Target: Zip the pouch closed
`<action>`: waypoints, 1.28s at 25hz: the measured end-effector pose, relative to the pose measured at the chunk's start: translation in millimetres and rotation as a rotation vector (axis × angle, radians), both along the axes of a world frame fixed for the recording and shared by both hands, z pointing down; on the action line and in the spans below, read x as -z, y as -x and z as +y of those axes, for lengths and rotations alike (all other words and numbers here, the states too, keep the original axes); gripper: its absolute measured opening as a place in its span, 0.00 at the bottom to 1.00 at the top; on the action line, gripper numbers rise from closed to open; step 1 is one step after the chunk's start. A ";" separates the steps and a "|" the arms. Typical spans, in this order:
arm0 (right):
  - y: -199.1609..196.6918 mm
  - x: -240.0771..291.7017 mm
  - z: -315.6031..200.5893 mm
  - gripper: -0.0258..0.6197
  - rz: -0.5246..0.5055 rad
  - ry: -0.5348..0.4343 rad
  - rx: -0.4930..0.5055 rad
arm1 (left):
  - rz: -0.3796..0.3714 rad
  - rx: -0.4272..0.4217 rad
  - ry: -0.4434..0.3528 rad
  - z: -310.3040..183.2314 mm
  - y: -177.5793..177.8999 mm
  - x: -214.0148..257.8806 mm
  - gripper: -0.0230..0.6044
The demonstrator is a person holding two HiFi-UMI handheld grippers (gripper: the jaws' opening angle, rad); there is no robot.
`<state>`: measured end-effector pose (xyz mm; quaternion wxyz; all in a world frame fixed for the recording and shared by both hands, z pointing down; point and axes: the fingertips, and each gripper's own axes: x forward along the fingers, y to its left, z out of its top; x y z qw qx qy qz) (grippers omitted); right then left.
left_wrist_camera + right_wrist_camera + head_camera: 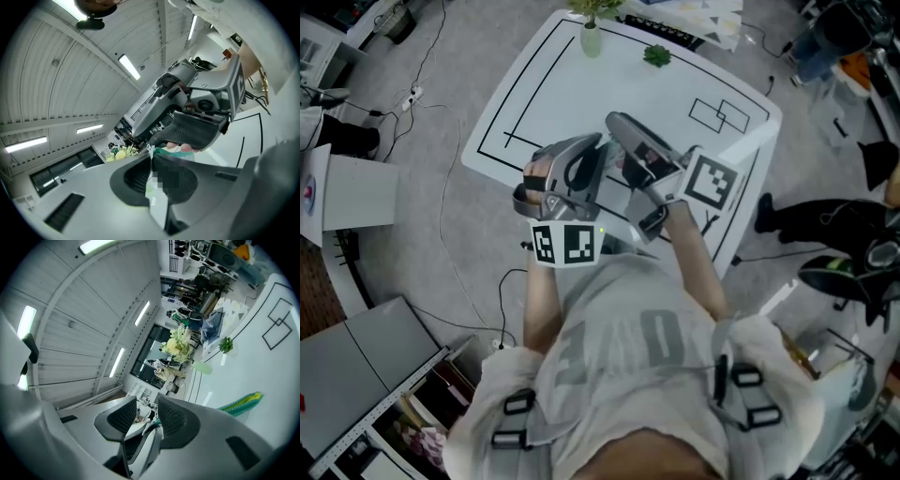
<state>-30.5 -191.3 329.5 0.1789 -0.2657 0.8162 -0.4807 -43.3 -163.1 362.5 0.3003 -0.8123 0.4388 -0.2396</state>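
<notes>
The pouch (157, 201) is pinched in the pressed-together left gripper (152, 159), above the table (581, 103). The right gripper (146, 401) is spread, possibly around the zip. Zipping appears in hand; next, the slider should be clamped and drawn along.

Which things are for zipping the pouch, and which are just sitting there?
For the job:
- pouch
- left gripper, shut on the pouch
- right gripper, open

Just sitting there:
- vase
- green sprig
Both stand on the table, away from the grippers.
</notes>
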 end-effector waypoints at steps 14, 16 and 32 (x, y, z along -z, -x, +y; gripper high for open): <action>-6.6 -23.2 -1.6 0.06 0.106 0.065 -0.064 | -0.001 -0.004 0.008 -0.1 -1.5 -0.6 0.07; -7.2 -23.8 -2.4 0.06 0.124 0.053 -0.069 | 0.002 -0.006 0.011 -0.7 -1.6 -1.3 0.07; -6.8 -22.9 -1.5 0.05 0.146 0.035 -0.087 | 0.091 -0.010 0.040 0.7 3.0 4.6 0.07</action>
